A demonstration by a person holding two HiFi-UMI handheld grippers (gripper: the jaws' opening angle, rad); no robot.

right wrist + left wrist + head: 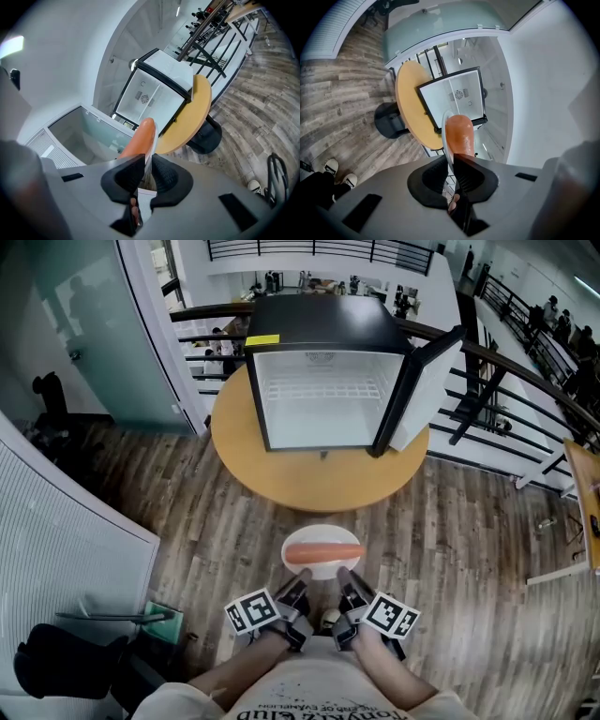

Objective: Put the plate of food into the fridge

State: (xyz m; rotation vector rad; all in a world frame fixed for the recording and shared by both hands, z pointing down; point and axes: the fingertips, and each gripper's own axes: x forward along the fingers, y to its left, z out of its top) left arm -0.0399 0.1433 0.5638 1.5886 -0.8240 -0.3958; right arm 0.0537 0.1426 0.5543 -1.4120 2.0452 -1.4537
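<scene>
Head view: left gripper and right gripper, jaws clamped on the plate at its 6 o'clock rim, face the fridge; plate likely stiff, slick; sausage may roll.

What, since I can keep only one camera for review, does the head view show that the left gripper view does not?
Only the head view: the left tongs and right tongs side by side on the near edge of the plate, with the person's forearms behind them. Only the left gripper view: the jaws clamped on the plate rim, seen edge-on, and white shoes on the floor. Both: the sausage on the plate, the open fridge and the round table.
</scene>
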